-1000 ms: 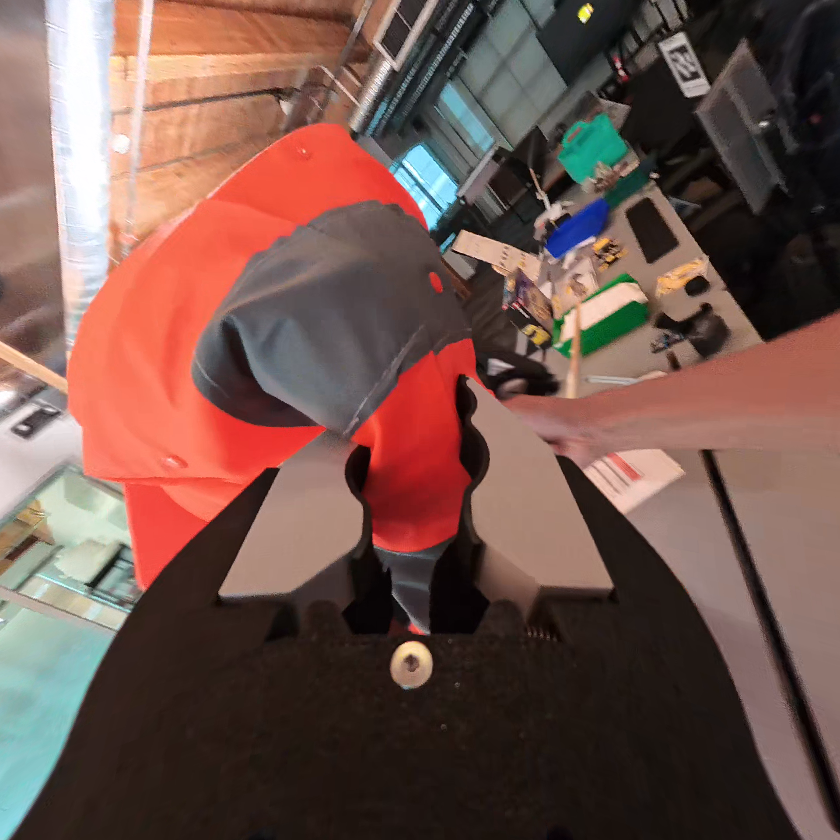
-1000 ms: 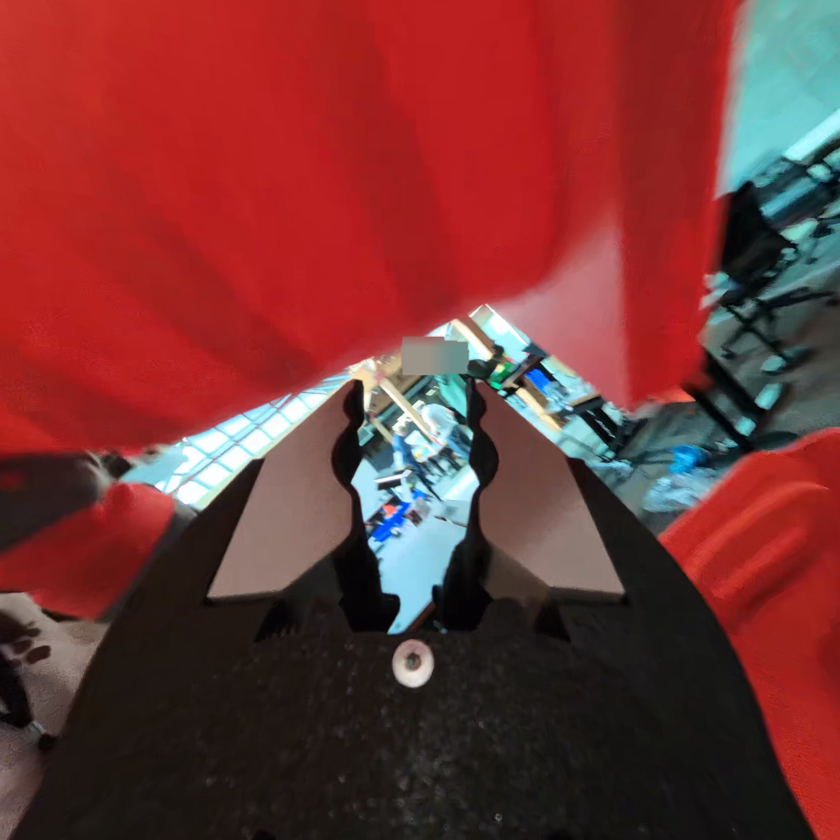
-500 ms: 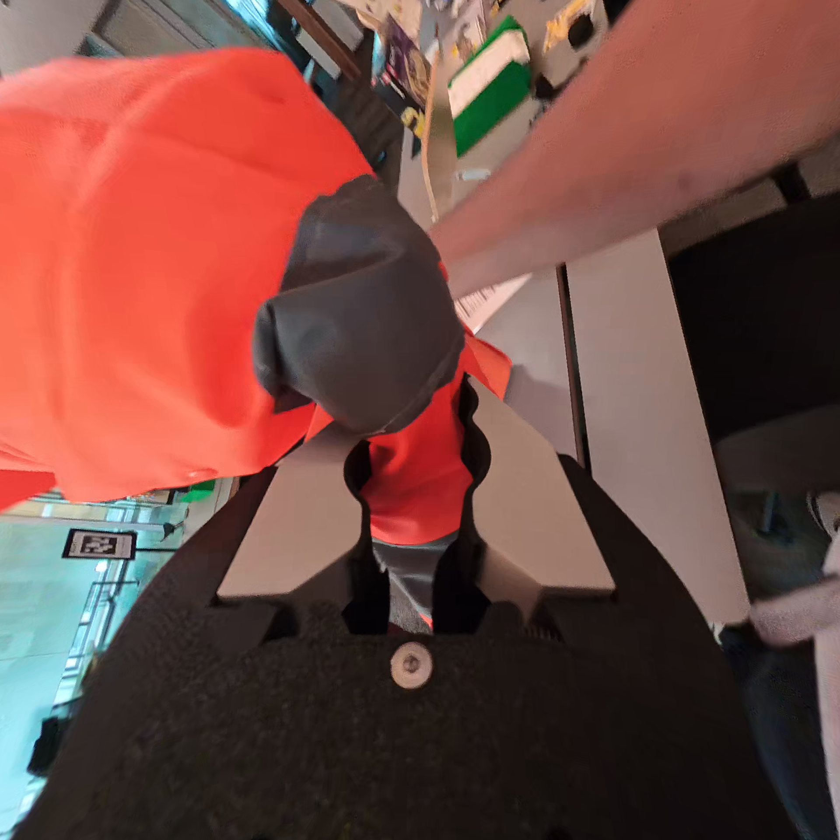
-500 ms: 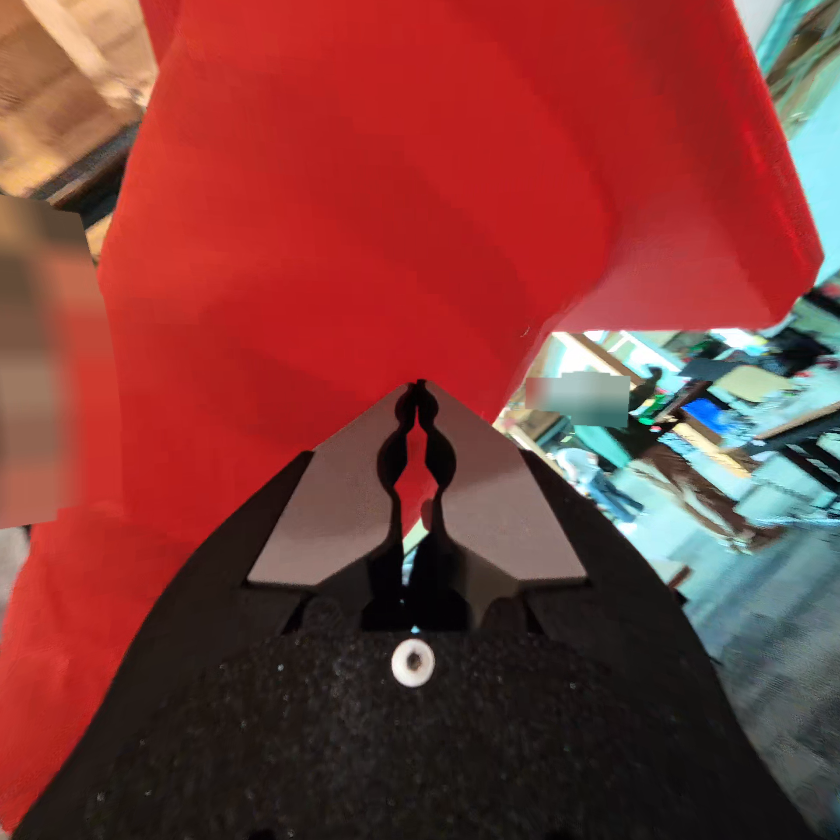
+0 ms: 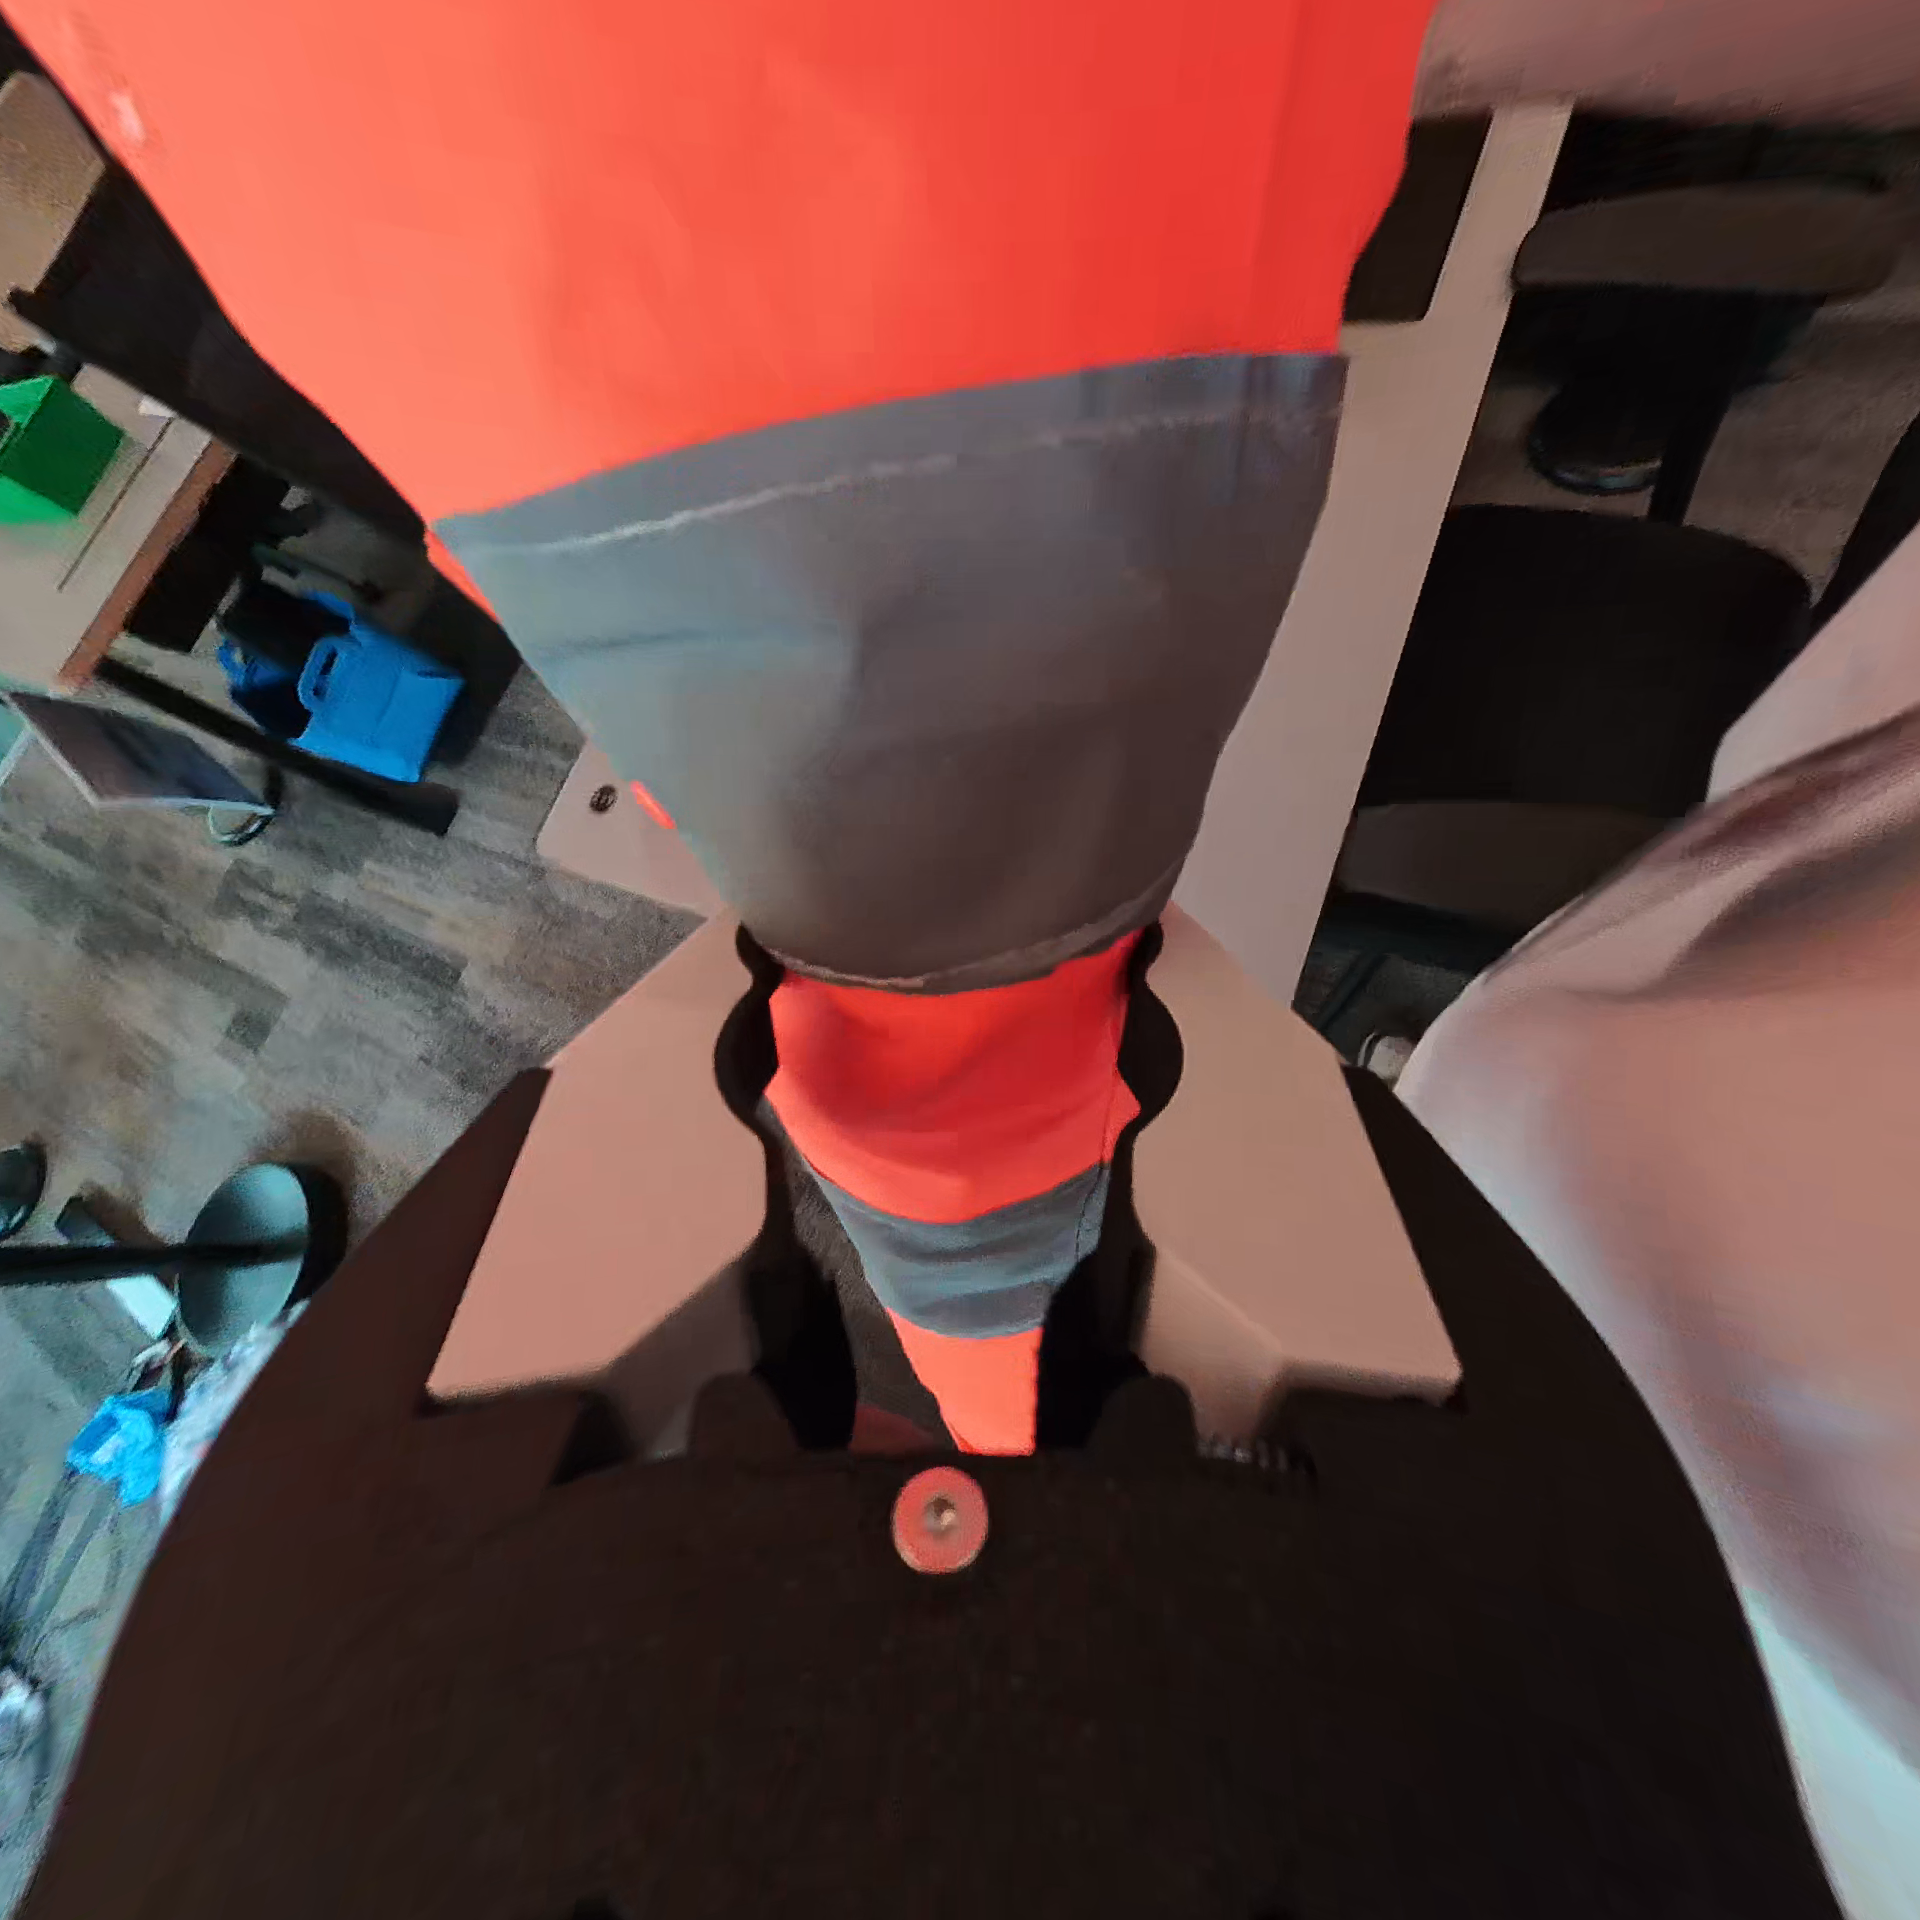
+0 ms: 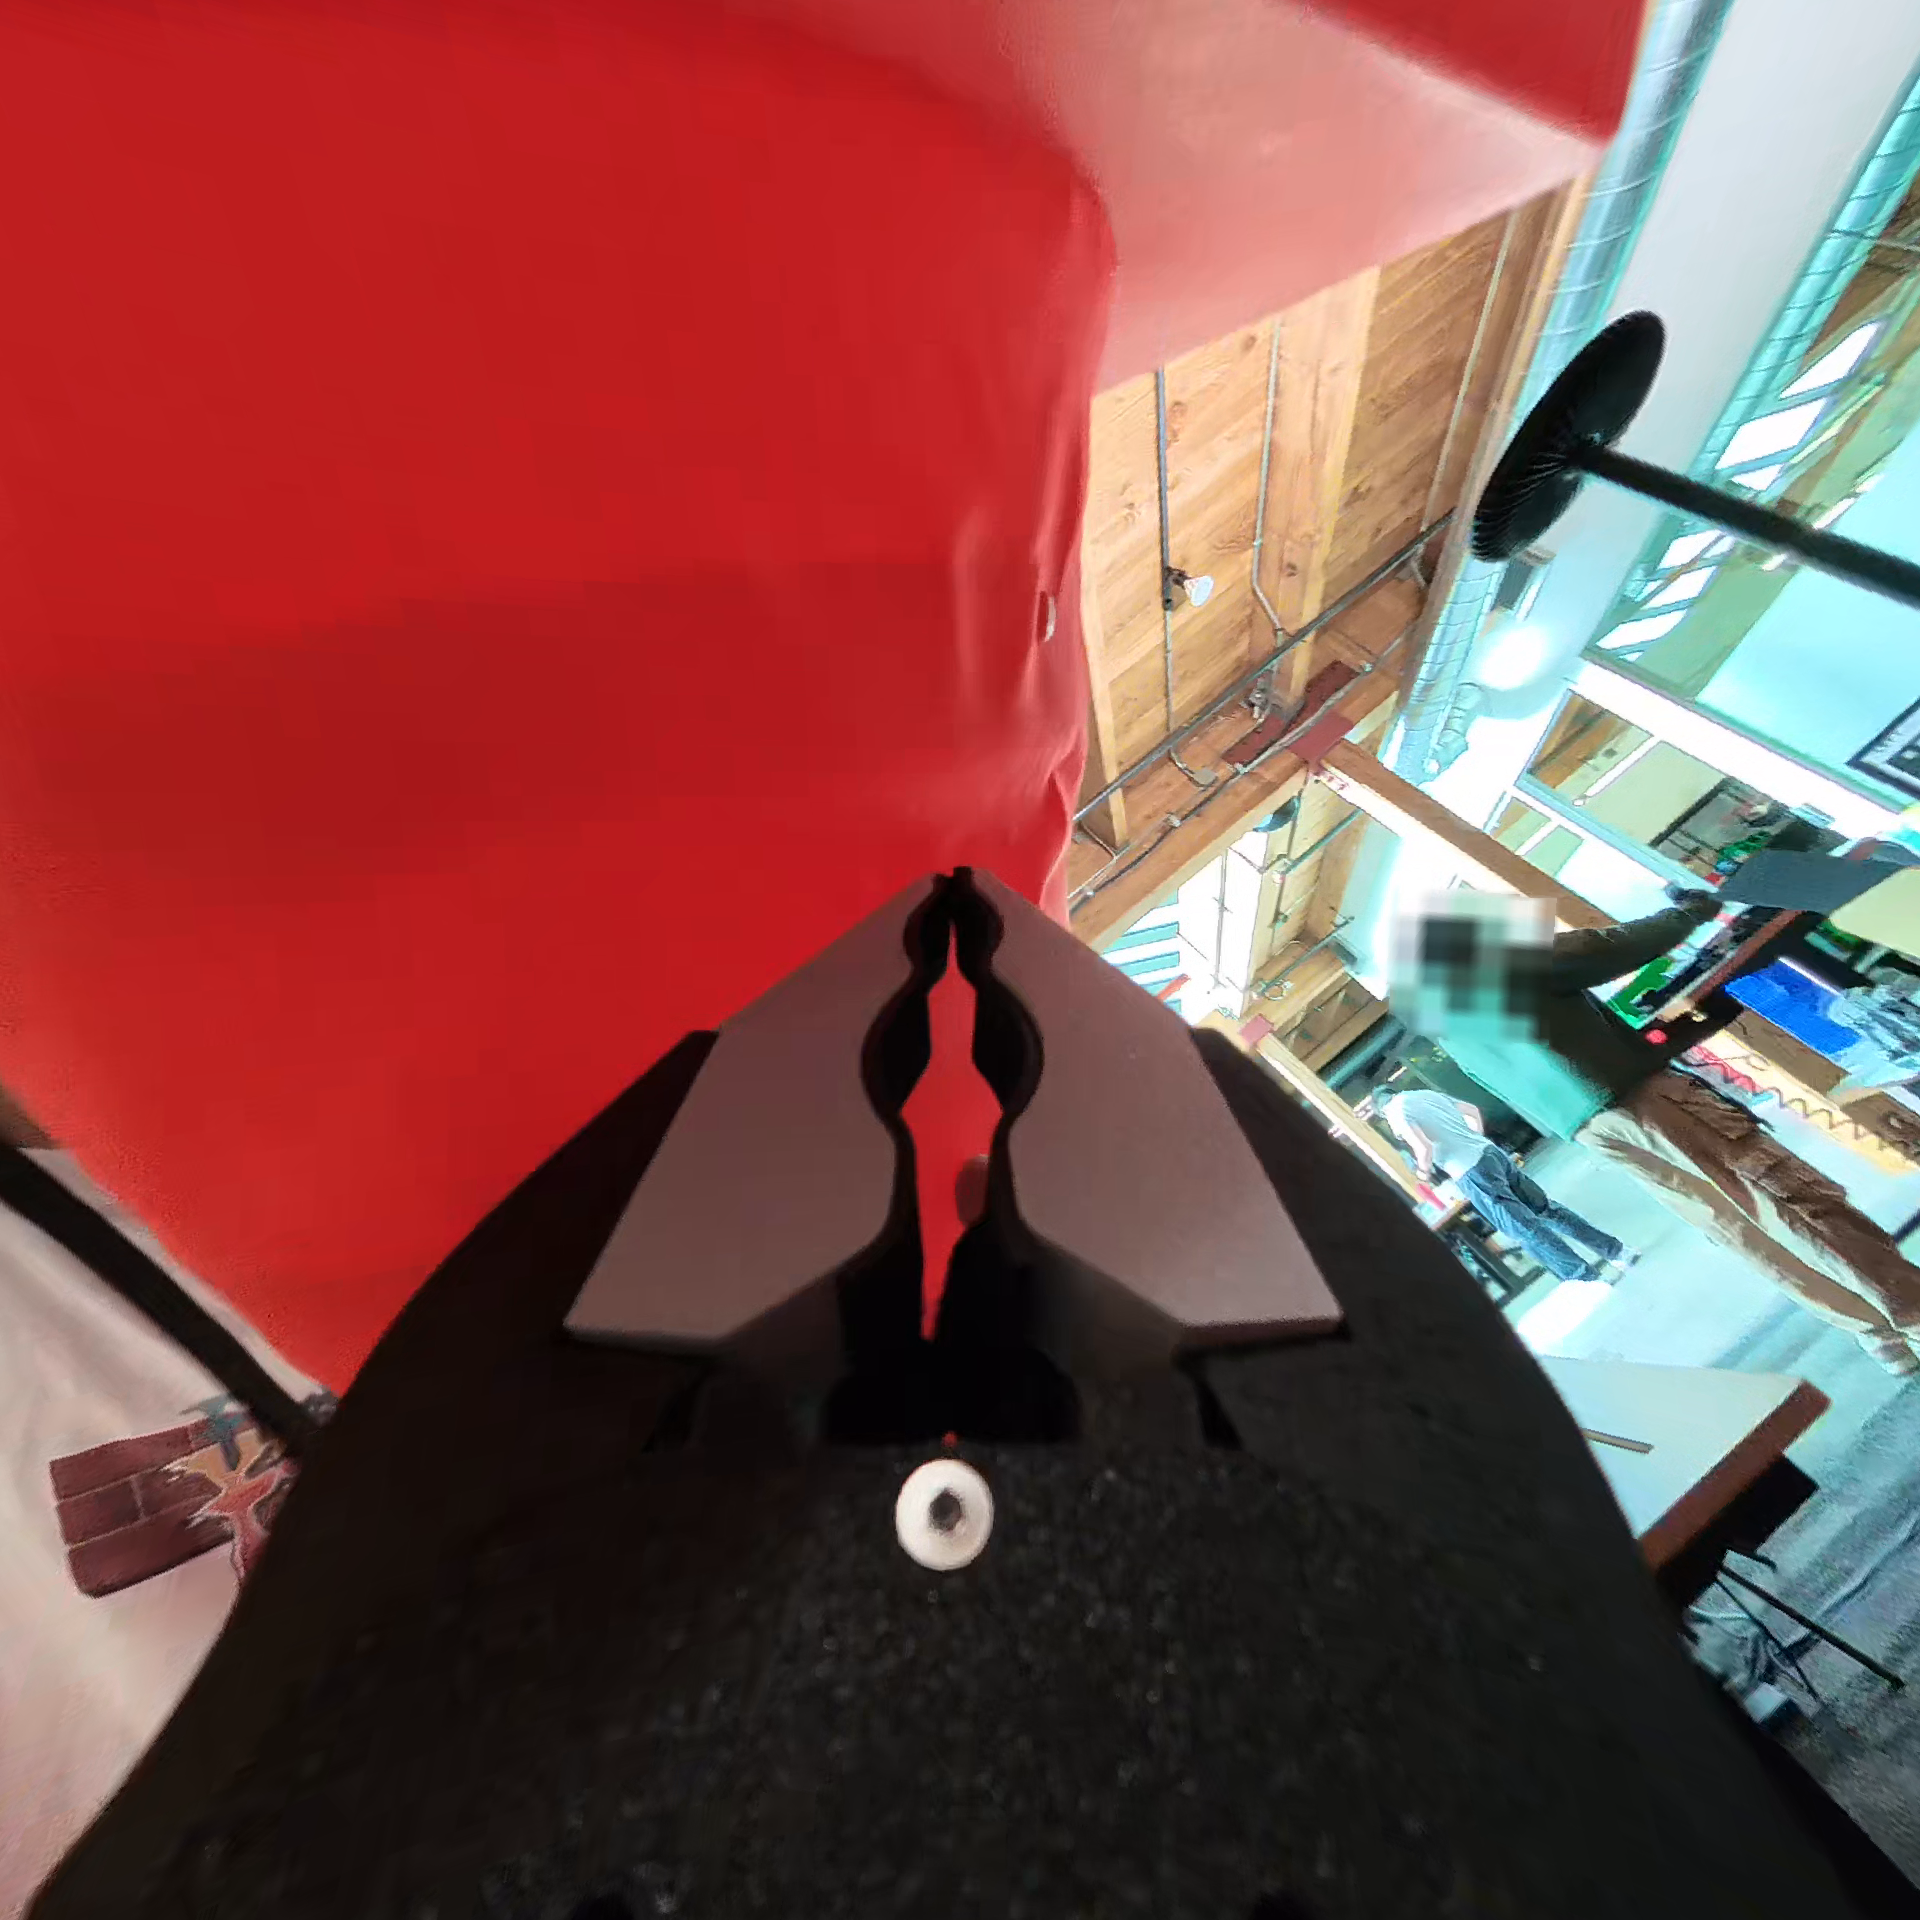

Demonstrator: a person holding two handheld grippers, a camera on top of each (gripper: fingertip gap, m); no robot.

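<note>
My left gripper (image 5: 951, 971) is clamped on a bunched fold of an orange-red jacket (image 5: 790, 208); the cloth fills the gap between the jaws, and a grey band (image 5: 894, 665) of the same garment hangs just past the tips and blocks most of the forward view. Behind it I see a white table leg (image 5: 1382, 582), a dark chair (image 5: 1558, 665) to the right and patterned carpet (image 5: 208, 935) below. A blue crate (image 5: 364, 691) sits on the floor to the left, a green box (image 5: 47, 447) farther off at the left edge. Pale blurred cloth, apparently my own clothing (image 5: 1714, 1195), crowds the right side. My right gripper (image 6: 956, 883) is pinched nearly closed, tips together on an edge of the jacket (image 6: 520, 520), with red cloth visible in the slit between the jaws. The garment covers the left and upper part of that view. To the right are a wooden ceiling (image 6: 1278, 447), a black fan on a pole (image 6: 1569, 436) and two people (image 6: 1496, 1174) standing well away. A table corner (image 6: 1704, 1455) shows at lower right.
</note>
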